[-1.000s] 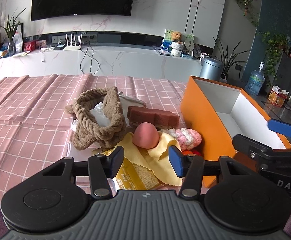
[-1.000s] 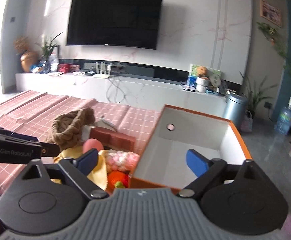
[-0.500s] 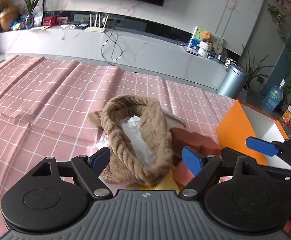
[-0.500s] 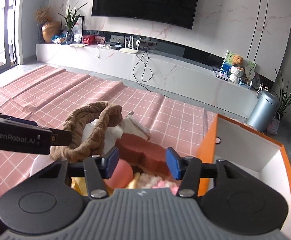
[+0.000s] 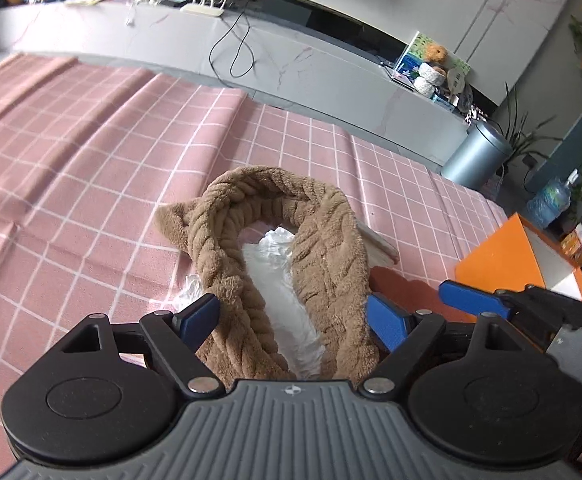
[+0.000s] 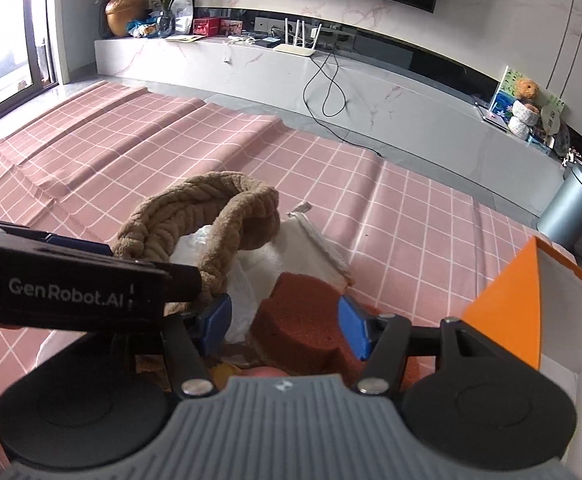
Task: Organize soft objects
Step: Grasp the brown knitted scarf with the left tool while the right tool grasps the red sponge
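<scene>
A brown braided plush headband point(image 5: 291, 248) lies on the pink checked cloth over a white crinkly plastic bag point(image 5: 279, 280). My left gripper point(image 5: 293, 318) is open, its blue pads on either side of the headband's near loop. In the right wrist view the headband point(image 6: 195, 220) sits left of a red-brown sponge point(image 6: 303, 320). My right gripper point(image 6: 287, 326) is open with the sponge between its pads. A white towel point(image 6: 307, 248) lies behind the sponge. The orange box point(image 6: 531, 288) stands at the right.
The orange box point(image 5: 519, 256) is at the right edge of the left wrist view, with the right gripper's arm before it. The pink cloth point(image 5: 71, 152) spreads left and far. A grey bin point(image 6: 575, 204) and a white TV bench point(image 6: 331, 92) stand beyond.
Both grippers have moved forward and down onto the pile. The left one now straddles the headband, the right one straddles the sponge. The pink ball and yellow cloth dropped under the grippers.
</scene>
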Demonstrator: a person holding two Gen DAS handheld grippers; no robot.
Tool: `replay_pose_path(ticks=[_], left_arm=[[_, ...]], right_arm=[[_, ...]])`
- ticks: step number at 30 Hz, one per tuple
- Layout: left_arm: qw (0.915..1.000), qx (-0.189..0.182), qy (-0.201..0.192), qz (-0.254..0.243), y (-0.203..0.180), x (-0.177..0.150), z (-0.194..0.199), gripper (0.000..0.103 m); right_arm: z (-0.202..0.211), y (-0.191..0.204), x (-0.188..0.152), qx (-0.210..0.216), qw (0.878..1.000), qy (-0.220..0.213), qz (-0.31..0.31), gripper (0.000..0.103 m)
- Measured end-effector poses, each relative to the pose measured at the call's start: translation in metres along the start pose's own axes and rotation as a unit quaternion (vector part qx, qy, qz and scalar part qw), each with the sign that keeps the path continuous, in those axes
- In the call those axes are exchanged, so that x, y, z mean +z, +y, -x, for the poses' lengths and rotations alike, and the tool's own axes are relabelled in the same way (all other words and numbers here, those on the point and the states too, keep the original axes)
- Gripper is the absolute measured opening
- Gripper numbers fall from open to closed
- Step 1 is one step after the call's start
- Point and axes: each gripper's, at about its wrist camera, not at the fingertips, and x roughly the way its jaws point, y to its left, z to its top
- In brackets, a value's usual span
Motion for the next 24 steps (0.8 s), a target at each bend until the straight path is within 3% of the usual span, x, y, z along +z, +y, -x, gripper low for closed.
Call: replay_pose_path(ticks=[4, 7, 14, 16, 17, 19, 22, 24], left_arm=[[0.9999, 0.010, 0.005, 0.006, 0.003, 0.007, -0.006, 0.098], [0.9994, 0.019, 0.023, 0.016, 0.009, 0.010, -0.012, 0.098], [0.9984, 0.028, 0.037, 0.032, 0.016, 0.005, -0.023, 0.098], [0.9979, 0.035, 0.044, 0.032, 0.019, 0.002, -0.030, 0.083], [0.9983, 0.023, 0.040, 0.036, 0.022, 0.001, -0.030, 0.081], [0.9989, 0.019, 0.033, 0.027, 0.021, 0.000, -0.027, 0.062], [0.9997, 0.024, 0.011, 0.004, 0.014, 0.000, -0.021, 0.045], [0.9996, 0.024, -0.006, -0.013, 0.010, -0.002, -0.016, 0.039]], right_arm=[[-0.007, 0.005, 0.003, 0.025, 1.000, -0.001, -0.005, 0.052], [-0.007, 0.010, 0.004, 0.062, 0.998, -0.004, -0.005, 0.052], [-0.015, 0.027, 0.000, 0.087, 0.996, 0.007, 0.021, 0.052], [-0.013, 0.026, 0.000, 0.080, 0.996, 0.008, 0.027, 0.052], [-0.011, 0.023, 0.000, 0.078, 0.997, 0.010, 0.027, 0.054], [-0.007, 0.015, 0.000, 0.075, 0.997, 0.013, 0.025, 0.055], [0.001, 0.005, 0.001, 0.070, 0.997, 0.018, 0.033, 0.056], [0.006, -0.001, 0.002, 0.062, 0.997, 0.021, 0.043, 0.057]])
